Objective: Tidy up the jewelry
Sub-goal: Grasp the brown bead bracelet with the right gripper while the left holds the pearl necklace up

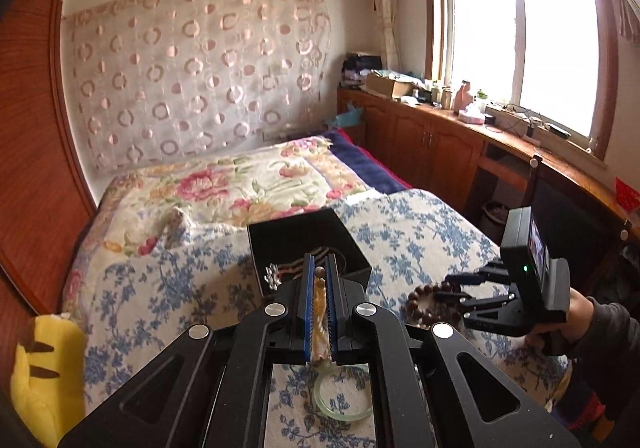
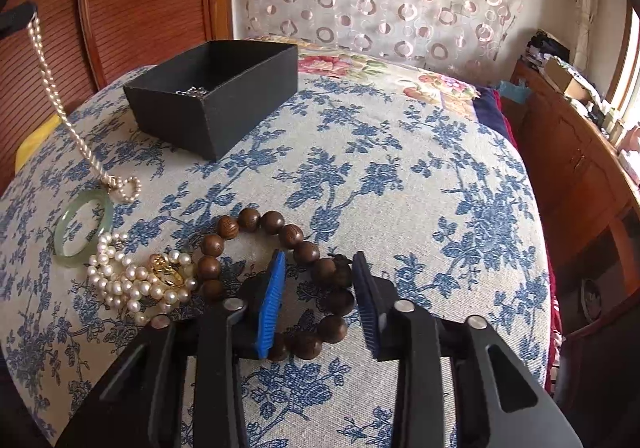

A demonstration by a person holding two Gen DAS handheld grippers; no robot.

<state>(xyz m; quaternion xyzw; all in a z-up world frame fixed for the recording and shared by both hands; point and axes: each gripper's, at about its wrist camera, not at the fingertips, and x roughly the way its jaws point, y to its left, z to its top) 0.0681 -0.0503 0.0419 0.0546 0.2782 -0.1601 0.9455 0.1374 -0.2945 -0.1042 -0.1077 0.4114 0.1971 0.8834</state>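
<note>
On the bed (image 2: 400,168), over its blue-flowered cover, a black box (image 2: 212,96) stood open as the place for the jewelry, with a small silvery piece already lying inside. The left tongs (image 1: 319,288) were closed tight on a pearl strand (image 2: 68,116), pinching it near one end so that it hung in a slanting line; its lower end was down at the cover, looped just beside a green bangle (image 2: 82,228), so it seemed only partly lifted clear. Holding it by the end probably let the strand hang free of the heap rather than drag other pieces along. Near the bangle lay a heap of pearls (image 2: 132,284) with a gold piece (image 2: 168,272) tangled in it, touching a ring of brown wooden beads (image 2: 280,272). The right tongs (image 2: 319,300) pointed down over that ring, straddling its right side, one blue pad inside the loop and the other outside; the pads did not yet press the beads, so the tongs counted as open, placed for a pinch on one side of the ring.
</note>
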